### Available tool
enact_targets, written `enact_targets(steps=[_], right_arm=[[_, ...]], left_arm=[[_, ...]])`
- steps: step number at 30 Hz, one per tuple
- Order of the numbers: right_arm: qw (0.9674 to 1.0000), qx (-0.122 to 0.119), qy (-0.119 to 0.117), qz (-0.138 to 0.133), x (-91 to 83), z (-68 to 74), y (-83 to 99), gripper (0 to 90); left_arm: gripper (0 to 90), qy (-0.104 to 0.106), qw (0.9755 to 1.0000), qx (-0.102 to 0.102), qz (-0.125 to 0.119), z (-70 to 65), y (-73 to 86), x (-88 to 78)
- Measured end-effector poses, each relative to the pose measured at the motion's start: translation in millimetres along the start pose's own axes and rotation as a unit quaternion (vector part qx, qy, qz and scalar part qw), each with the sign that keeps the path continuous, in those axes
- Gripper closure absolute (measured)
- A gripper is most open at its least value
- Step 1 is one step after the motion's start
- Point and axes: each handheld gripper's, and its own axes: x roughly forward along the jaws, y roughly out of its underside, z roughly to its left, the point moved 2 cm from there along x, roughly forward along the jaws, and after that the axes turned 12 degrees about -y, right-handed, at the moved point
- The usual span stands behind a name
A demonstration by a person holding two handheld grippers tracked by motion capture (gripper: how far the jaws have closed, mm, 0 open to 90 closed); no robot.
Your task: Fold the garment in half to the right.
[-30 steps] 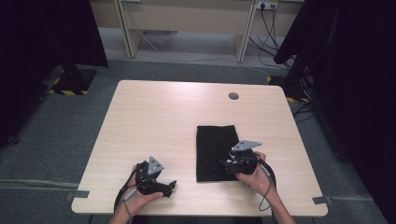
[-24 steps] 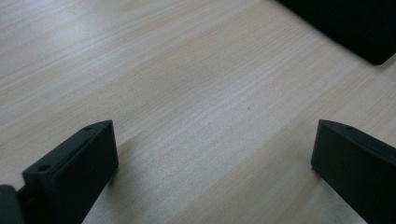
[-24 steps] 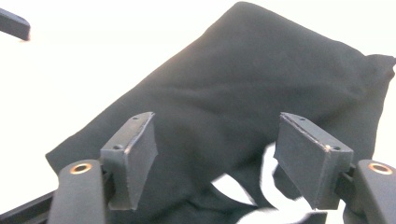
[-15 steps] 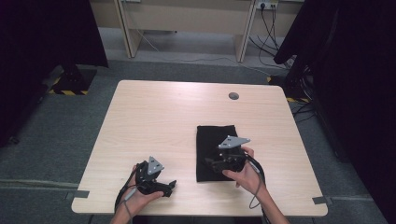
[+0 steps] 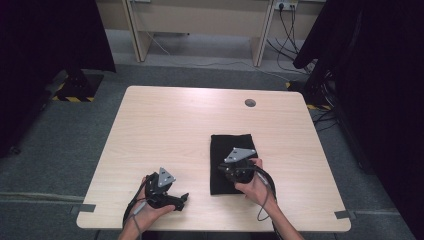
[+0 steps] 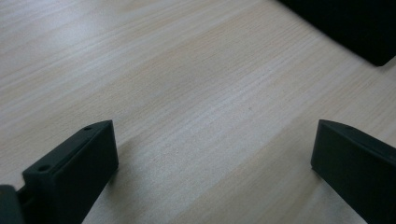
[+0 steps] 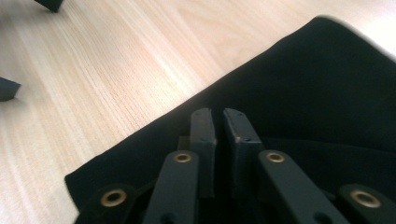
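Our left gripper idles at the near table edge, jaws spread, nothing between them. Our right gripper just closed, pressed together on the black cloth, right of centre. Cloth looks folded; whether fabric is actually pinched we can't tell.

Counts taken at this moment. Folded black cloth: one, lying flat on the table. Tables: one, light wood. Round hole in the tabletop: one, near the far edge. Handheld grippers: two, the left gripper and the right gripper. Grey three-cornered plates: two, one per gripper. Hands: two.
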Motion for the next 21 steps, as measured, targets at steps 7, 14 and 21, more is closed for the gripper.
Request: enact_targets(steps=[7,14,21], right_arm=[[0.9981,0.010,0.024,-0.056,-45.8,-2.5,10.5,85.7],[0.9953,0.047,0.046,-0.071,-71.3,-9.0,48.6,83.6],[0.9939,0.067,0.061,-0.063,-90.2,-2.2,74.2,69.8]], left_arm=[[0.0,0.000,1.0000,0.000,0.000,0.0,0.0,0.0],[0.0,0.000,1.0000,0.000,0.000,0.0,0.0,0.0],[0.0,0.000,1.0000,0.000,0.000,0.0,0.0,0.0]])
